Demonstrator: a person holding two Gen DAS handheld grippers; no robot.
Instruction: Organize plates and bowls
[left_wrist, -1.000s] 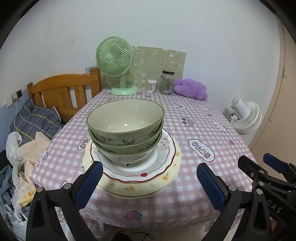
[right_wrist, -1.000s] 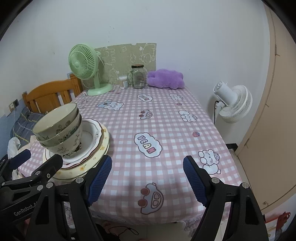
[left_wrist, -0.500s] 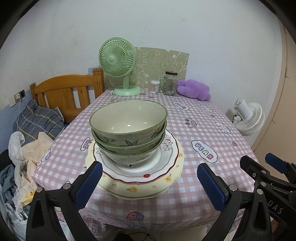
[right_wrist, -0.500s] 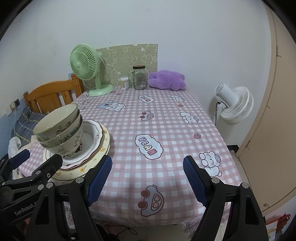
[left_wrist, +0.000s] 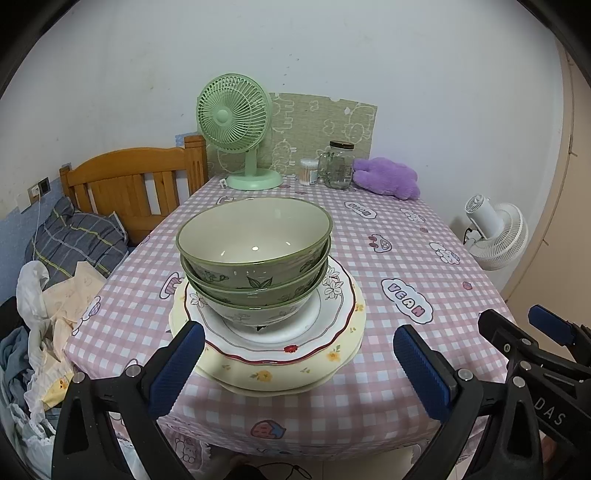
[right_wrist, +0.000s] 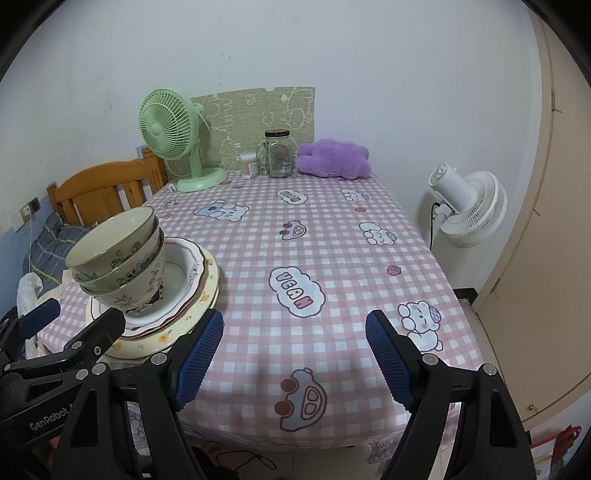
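Note:
Three green leaf-patterned bowls (left_wrist: 255, 254) are nested on a white red-rimmed plate (left_wrist: 332, 325), which lies on a cream flowered plate (left_wrist: 295, 373) near the table's front left edge. The stack also shows in the right wrist view (right_wrist: 118, 266). My left gripper (left_wrist: 299, 369) is open and empty, just in front of the stack, fingers either side of the plates' front rim. My right gripper (right_wrist: 293, 362) is open and empty over the front of the pink checked tablecloth (right_wrist: 332, 240), to the right of the stack. It also shows in the left wrist view (left_wrist: 524, 332).
At the table's back stand a green desk fan (left_wrist: 240, 125), a glass jar (left_wrist: 340, 166), a cotton-swab tub (left_wrist: 308, 171) and a purple plush (left_wrist: 388, 177). A wooden chair (left_wrist: 129, 184) with clothes is to the left. A white floor fan (right_wrist: 469, 206) stands to the right.
Both grippers have drawn back and risen slightly from the table; the stack sits a little farther away in both views. Both stay open. The dishes have not moved.

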